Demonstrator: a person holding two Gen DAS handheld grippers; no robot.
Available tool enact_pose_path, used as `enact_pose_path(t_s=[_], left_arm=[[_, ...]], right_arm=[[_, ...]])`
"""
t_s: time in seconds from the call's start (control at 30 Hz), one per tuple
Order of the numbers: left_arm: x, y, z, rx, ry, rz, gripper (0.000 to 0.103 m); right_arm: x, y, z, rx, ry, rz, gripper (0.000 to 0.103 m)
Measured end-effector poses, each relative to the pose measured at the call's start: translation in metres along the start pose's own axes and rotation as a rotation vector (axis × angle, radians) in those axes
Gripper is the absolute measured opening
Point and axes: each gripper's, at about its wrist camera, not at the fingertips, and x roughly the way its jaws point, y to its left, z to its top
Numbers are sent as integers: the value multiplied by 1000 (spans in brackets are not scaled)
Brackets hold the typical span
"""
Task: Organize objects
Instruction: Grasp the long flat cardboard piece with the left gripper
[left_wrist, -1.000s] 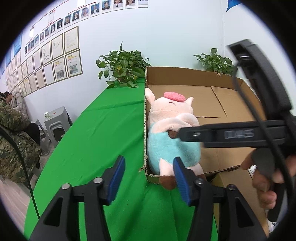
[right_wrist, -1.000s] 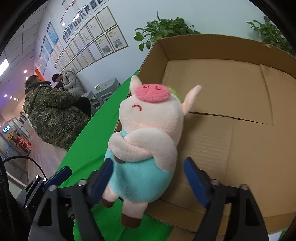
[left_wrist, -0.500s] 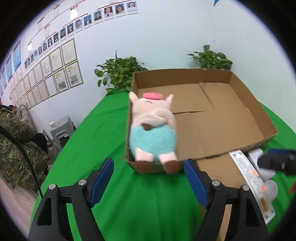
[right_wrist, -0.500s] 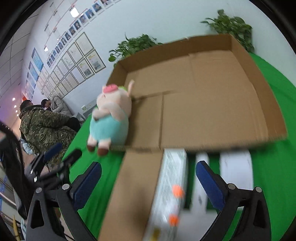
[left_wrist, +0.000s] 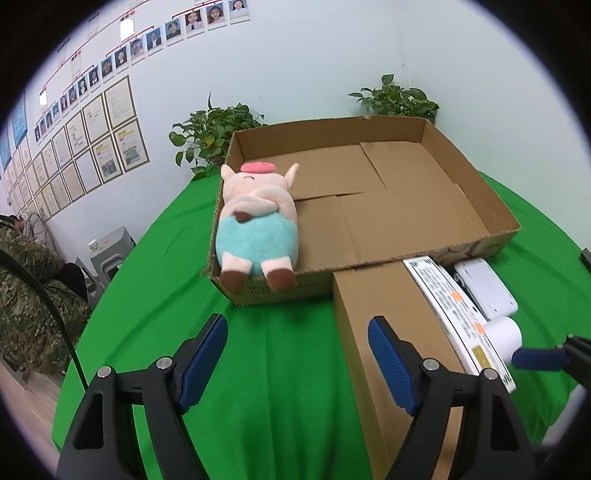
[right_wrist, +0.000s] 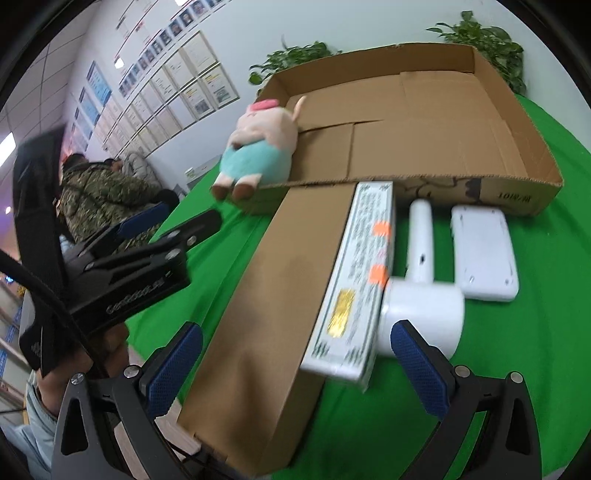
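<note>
A pink plush pig in teal shorts (left_wrist: 256, 225) lies in the left end of the open cardboard box (left_wrist: 476, 195), feet over the front rim; it also shows in the right wrist view (right_wrist: 258, 147). In front of the box (right_wrist: 517, 184) lie a long brown carton (right_wrist: 273, 310) with a white printed box (right_wrist: 354, 280) on it, a white hair-dryer-like device (right_wrist: 421, 295) and a white flat device (right_wrist: 484, 251). My left gripper (left_wrist: 297, 358) is open and empty above the green cloth. My right gripper (right_wrist: 295, 369) is open and empty, over the brown carton's near end.
The green cloth (left_wrist: 155, 295) covers the table. Two potted plants (left_wrist: 210, 136) stand behind the box against the white wall. A person in camouflage (left_wrist: 26, 295) sits at the left beside a grey stool (left_wrist: 110, 251). The left gripper's body (right_wrist: 129, 273) shows in the right wrist view.
The right gripper let go of the pig, which now lies in the box. Both grippers drew back from the box toward the table's front; the carton and white devices came into view.
</note>
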Motion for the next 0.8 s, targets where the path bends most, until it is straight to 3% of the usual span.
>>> enact_pose_path(t_s=[0.33,0.63,0.73,0.8], left_arm=[[-3,-13,-10,10,25,12,79],[5,-14,-17,-8,60,-19,79],[13,-10,-18,-42,94,-79,79],[25,-5,-20,-92,146,-186,79]], right_arm=[[-3,15,-33,-53,35,63,103],[3,50,-48,-239,29,42,103],[11,58,-53,-289,39,10,103],[16,59,-53,-310,33,-23,102]])
